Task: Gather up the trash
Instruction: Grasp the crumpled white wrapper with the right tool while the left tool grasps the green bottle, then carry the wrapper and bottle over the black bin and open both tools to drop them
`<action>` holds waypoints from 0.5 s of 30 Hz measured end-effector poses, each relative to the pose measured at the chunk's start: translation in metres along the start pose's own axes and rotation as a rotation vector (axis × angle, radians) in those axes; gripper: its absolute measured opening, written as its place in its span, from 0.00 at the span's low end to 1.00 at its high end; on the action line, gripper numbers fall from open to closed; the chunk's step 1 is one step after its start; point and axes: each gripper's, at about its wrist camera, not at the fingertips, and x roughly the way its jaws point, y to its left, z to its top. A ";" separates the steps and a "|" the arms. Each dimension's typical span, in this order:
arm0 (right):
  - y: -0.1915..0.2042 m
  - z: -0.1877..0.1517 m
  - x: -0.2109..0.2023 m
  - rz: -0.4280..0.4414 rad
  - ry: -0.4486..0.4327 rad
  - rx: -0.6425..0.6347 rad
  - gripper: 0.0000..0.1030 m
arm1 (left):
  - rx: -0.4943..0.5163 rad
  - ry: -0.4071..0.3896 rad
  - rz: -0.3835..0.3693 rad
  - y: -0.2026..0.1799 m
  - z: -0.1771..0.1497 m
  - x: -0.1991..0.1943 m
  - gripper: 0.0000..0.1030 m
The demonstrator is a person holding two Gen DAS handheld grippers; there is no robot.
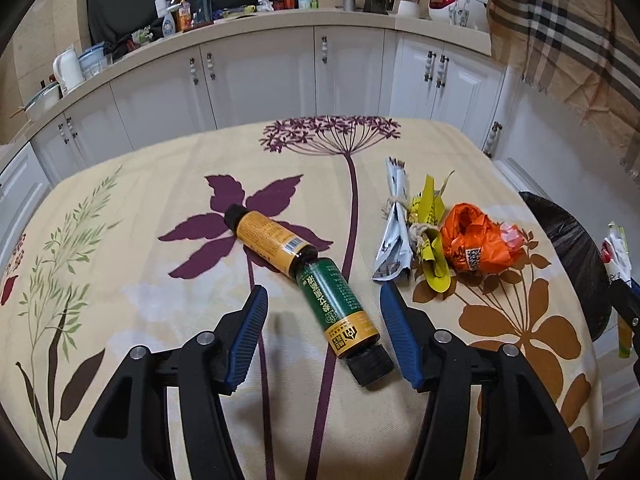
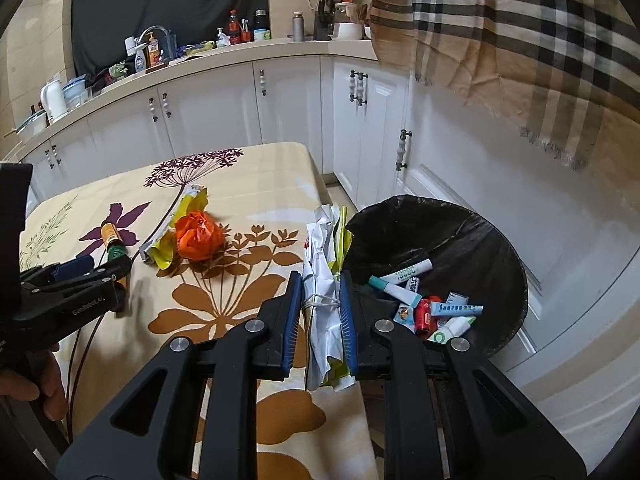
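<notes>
My left gripper [image 1: 323, 296] is open, its blue pads on either side of a green-and-yellow bottle [image 1: 342, 310] lying on the flowered tablecloth [image 1: 140, 300]. An orange-labelled bottle [image 1: 268, 238] lies just beyond, touching it. A tied paper bundle [image 1: 394, 224], a yellow wrapper [image 1: 430, 232] and a crumpled orange bag [image 1: 476, 244] lie to the right. My right gripper [image 2: 320, 276] is shut on a tied bundle of white and yellow paper [image 2: 324, 276], held at the table's right edge beside the black-lined trash bin [image 2: 496, 236].
The bin holds several tubes and small packets [image 2: 432, 308]. White kitchen cabinets [image 1: 260, 76] and a cluttered counter run behind the table. A plaid cloth [image 2: 520, 40] hangs at the upper right. The left gripper also shows in the right wrist view [image 2: 80, 280].
</notes>
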 end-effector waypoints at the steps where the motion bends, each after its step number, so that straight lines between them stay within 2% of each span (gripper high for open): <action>1: -0.001 0.000 0.001 0.002 0.000 0.003 0.18 | 0.000 0.005 -0.002 0.000 -0.001 0.001 0.46; 3: -0.002 0.000 0.001 0.004 0.000 0.005 0.18 | 0.002 0.017 -0.013 0.000 -0.003 0.003 0.31; 5: -0.003 0.000 0.002 0.005 0.000 0.008 0.18 | 0.012 0.022 -0.013 -0.002 -0.006 0.004 0.27; 11: -0.004 0.000 0.000 0.005 -0.012 0.017 0.18 | 0.018 0.007 -0.022 -0.001 -0.010 -0.002 0.25; 15: -0.005 0.001 -0.004 0.000 -0.035 0.016 0.18 | 0.011 -0.035 -0.036 0.003 -0.013 -0.018 0.25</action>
